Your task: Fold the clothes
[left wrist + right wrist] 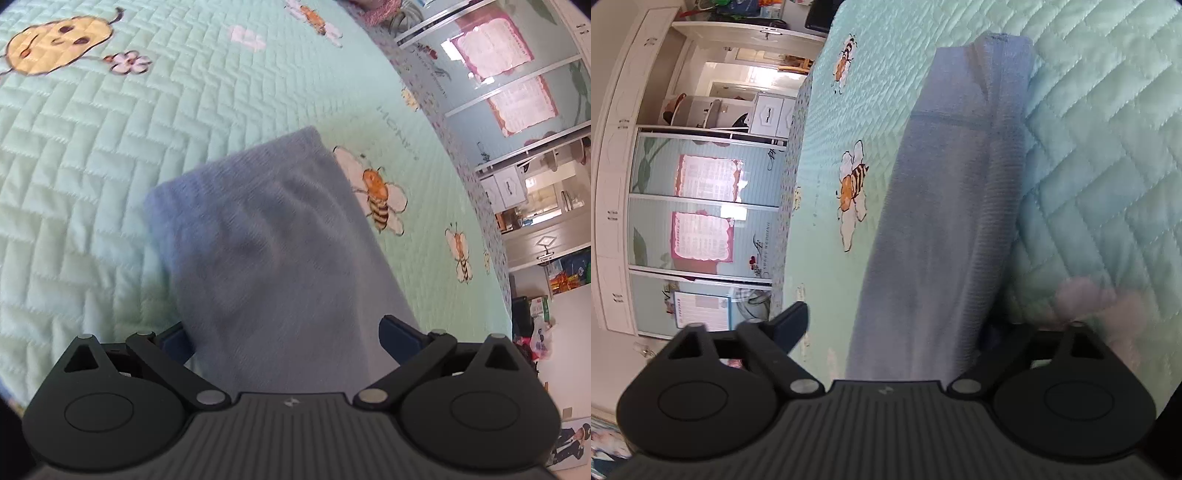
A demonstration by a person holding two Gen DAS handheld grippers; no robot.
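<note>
Mint-green quilted bed cover [110,166] underneath, printed with bees [376,195]; sliding wardrobe doors [701,206] past the edge of the bed.

Blue-grey garment [266,229] lying flat on the cover, already brought into a long narrow strip, one lengthwise flap doubled over along its side in the right wrist view. Far end squared off, just beside a bee; near end running under both cameras.

Left hand-held gripper [288,332]: released, jaws spread wide with the strip between them, cloth slack and not pinched. Right hand-held gripper [894,325]: also released, one finger clear of the cloth's edge on the wardrobe side, the other mostly hidden behind the doubled flap.

Step in hand, by judgement: lengthwise folds done, both tools set at the near end for the crosswise fold.

Next move calls for: closing each pair of jaws on a near corner through all layers, lifting together and level, carrying the end over to meet the far edge. Care needed to keep the flap from slipping open.
</note>
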